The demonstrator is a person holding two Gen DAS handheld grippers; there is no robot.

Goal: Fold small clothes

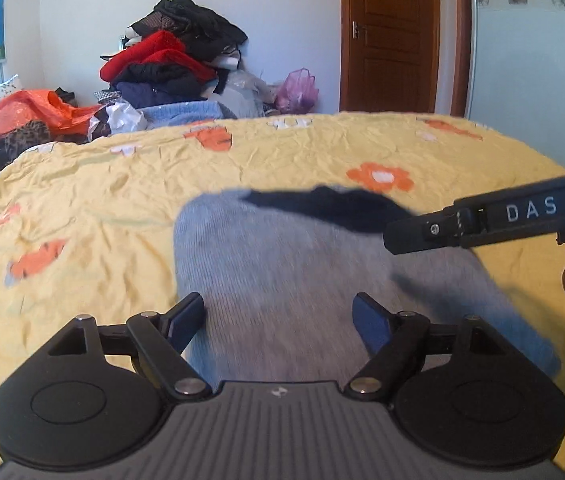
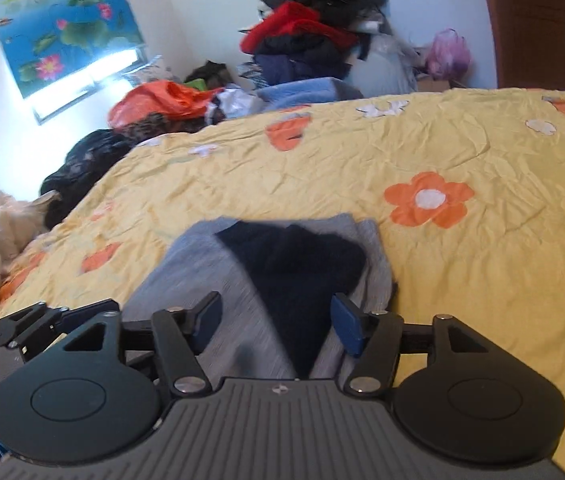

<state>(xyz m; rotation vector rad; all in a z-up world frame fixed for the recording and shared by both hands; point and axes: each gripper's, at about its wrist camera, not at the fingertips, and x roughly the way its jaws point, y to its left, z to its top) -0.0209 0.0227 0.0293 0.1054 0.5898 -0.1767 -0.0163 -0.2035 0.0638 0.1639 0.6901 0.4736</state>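
Observation:
A small grey knit garment (image 1: 282,272) with a dark navy part (image 1: 330,208) lies on the yellow flowered bedspread (image 1: 82,208). My left gripper (image 1: 280,322) is open just above its near grey part, holding nothing. My right gripper (image 2: 276,322) is open over the same garment (image 2: 202,280), its jaws either side of the navy panel (image 2: 298,276). In the left wrist view the right gripper's finger (image 1: 482,224) reaches in from the right over the garment's right edge. The left gripper's body (image 2: 22,332) shows at the left of the right wrist view.
Beyond the bed's far edge stands a tall pile of clothes (image 1: 170,64), an orange plastic bag (image 1: 30,114) and a pink bag (image 1: 298,90). A brown door (image 1: 394,36) is at the back right. Dark clothes (image 2: 82,168) lie off the bed's left side.

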